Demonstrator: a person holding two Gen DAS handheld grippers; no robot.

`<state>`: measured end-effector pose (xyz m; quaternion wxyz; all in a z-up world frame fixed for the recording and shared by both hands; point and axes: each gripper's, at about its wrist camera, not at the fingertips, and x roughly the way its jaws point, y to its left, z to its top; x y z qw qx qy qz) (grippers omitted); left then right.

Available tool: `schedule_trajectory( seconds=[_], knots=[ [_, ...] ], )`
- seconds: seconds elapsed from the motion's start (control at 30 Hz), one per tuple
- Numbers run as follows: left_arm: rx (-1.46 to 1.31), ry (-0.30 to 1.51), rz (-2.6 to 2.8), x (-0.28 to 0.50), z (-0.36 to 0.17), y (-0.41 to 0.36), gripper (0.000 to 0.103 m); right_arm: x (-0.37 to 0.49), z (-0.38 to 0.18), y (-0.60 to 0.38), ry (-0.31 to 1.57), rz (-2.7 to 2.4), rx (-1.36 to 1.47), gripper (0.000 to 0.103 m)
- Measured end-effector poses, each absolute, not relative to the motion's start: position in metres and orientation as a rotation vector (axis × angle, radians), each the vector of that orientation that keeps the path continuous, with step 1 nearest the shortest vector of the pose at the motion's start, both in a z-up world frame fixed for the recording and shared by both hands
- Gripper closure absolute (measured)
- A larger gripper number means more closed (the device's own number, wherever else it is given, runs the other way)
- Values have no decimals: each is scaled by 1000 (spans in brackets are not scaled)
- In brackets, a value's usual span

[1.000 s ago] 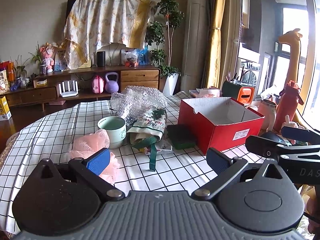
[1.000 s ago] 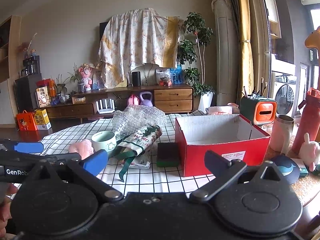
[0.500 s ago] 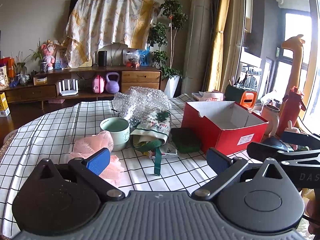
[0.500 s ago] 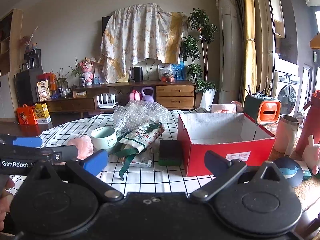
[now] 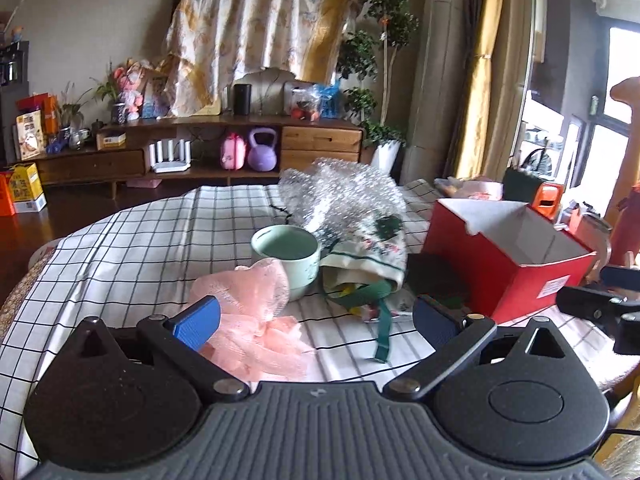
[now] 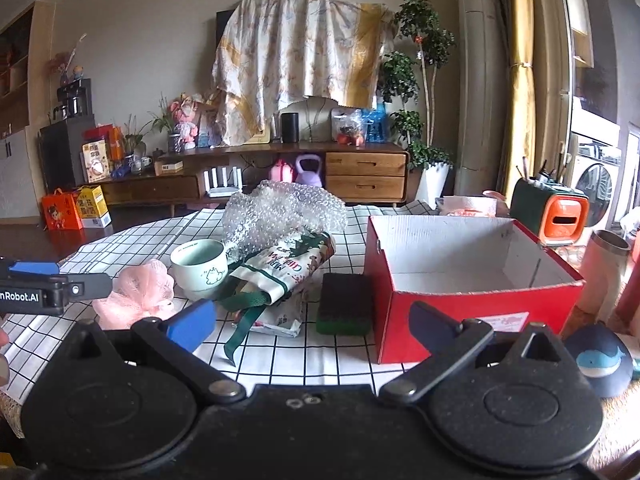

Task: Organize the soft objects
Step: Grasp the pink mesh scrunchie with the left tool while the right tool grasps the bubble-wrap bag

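Note:
On the checked tablecloth lie a pink mesh bath puff (image 5: 256,320) (image 6: 138,294), a printed cloth bag (image 5: 366,254) (image 6: 282,274) with green straps, a wad of bubble wrap (image 5: 340,196) (image 6: 280,214) and a dark green sponge (image 6: 346,306) (image 5: 436,272). An empty red box (image 6: 464,280) (image 5: 504,254) stands open at the right. My left gripper (image 5: 316,322) is open, its left pad just in front of the puff. My right gripper (image 6: 312,326) is open too, low before the bag and sponge, holding nothing.
A pale green mug (image 5: 286,256) (image 6: 199,263) stands between puff and bag. At the right are a tumbler (image 6: 602,272), a green-orange holder (image 6: 548,210) and a dark whale-print object (image 6: 600,360). The table edge (image 5: 60,240) curves at the left; a wooden sideboard (image 6: 280,176) stands behind.
My left gripper has moved forward and left toward the puff, which now looks larger. The right gripper has crept slightly forward. Both stay open; nothing on the table moved.

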<state>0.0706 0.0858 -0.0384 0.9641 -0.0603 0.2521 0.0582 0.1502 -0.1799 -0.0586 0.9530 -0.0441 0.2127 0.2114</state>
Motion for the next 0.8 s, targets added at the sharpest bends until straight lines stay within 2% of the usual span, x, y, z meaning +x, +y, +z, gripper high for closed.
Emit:
schedule_trajectory(
  seconds=[0.43,0.8],
  knots=[
    [-98,630,240,126,-80,116,0,246,-72,-135,489,517,-197,4],
    [-108,685,268,147,-101,131,0,370,-43,-86,473,538,-205,3]
  ],
)
